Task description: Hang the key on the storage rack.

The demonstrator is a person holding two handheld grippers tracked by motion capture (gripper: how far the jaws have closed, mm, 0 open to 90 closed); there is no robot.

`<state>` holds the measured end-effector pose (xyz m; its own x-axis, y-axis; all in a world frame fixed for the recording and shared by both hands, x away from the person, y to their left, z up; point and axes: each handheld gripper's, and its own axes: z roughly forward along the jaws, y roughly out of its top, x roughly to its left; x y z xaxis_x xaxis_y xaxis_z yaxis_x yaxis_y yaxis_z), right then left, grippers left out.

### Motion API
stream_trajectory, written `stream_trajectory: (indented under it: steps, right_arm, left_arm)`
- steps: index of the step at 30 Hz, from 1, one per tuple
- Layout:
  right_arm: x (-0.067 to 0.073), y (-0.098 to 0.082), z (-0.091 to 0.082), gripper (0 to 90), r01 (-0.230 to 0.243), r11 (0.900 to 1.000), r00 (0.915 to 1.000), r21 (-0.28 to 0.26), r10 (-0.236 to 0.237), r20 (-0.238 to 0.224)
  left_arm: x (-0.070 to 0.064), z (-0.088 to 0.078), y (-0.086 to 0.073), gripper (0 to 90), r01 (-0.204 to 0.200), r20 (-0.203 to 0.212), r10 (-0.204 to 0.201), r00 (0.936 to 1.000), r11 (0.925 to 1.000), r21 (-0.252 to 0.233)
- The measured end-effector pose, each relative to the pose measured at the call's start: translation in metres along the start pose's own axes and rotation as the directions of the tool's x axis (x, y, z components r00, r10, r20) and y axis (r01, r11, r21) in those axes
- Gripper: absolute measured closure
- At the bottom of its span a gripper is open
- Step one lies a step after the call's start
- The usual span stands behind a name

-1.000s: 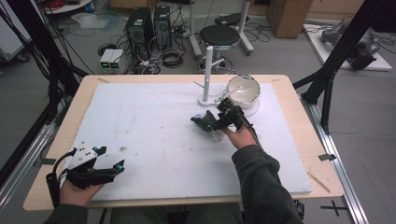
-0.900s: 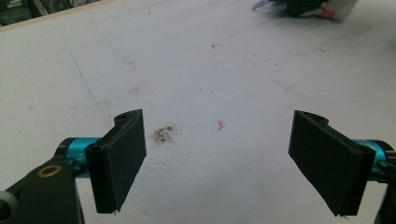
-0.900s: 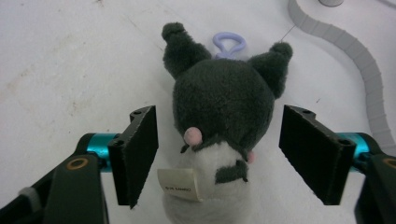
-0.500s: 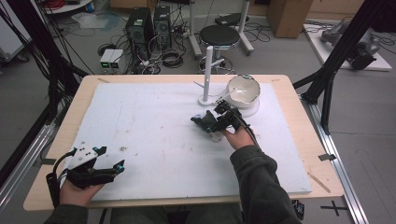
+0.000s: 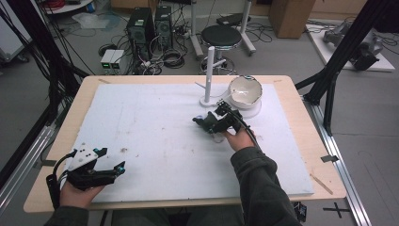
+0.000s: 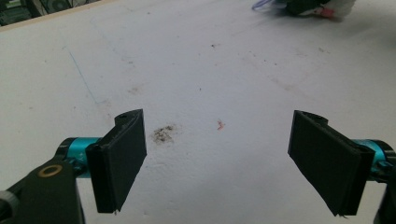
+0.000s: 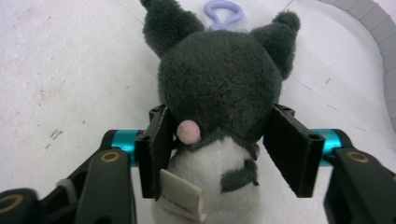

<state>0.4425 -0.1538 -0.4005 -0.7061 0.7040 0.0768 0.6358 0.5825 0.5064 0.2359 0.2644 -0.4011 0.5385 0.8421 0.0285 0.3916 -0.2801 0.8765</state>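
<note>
From the high view the plush (image 5: 212, 126) is mostly hidden under the right gripper (image 5: 207, 123) and the right hand (image 5: 239, 139); only a dark and pale blur shows there, and its shape cannot be made out. In the right gripper view the bottom edge cuts off the toy's lower body, and the print on its white tag (image 7: 180, 199) is too small to read. The left gripper view catches the toy only as a smeared patch at the top edge.

The plush (image 7: 219, 88) sits between the right gripper's (image 7: 224, 154) black pads, back of the head towards the camera, dark ears up, purple loop (image 7: 224, 10) beyond them on the white sheet (image 7: 70, 56). The left pad presses into the fur at the neck; the right pad meets the fur on the other side. The jaws have just been closing, with the toy between them, and now clamp it. It lies near the middle of the table (image 5: 301, 117), just in front of the white post (image 5: 208, 70) and the bowl (image 5: 244, 89).

The left gripper (image 5: 101, 160) rests at the near left corner, jaws wide apart over the bare, stained sheet.

Against a second ago the right gripper's place has hardly shifted; the left has stayed put
</note>
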Motion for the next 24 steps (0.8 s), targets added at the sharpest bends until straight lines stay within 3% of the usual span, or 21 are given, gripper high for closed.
stream_trajectory:
  steps: [7, 24]
  right_arm:
    - [-0.002, -0.001, -0.003, 48.7, 0.001, 1.0, 0.9997, -0.008, -0.001, -0.025]
    - [-0.003, -0.008, -0.022, 49.8, 0.022, 0.995, 0.9984, -0.095, -0.027, -0.049]
  left_arm:
    - [0.0, 0.0, 0.0, 19.6, 0.0, 0.0, 0.0, 1.0, 1.0, -0.001]
    - [0.0, -0.001, 0.001, 19.6, -0.003, -0.001, 0.003, 1.0, 1.0, -0.001]
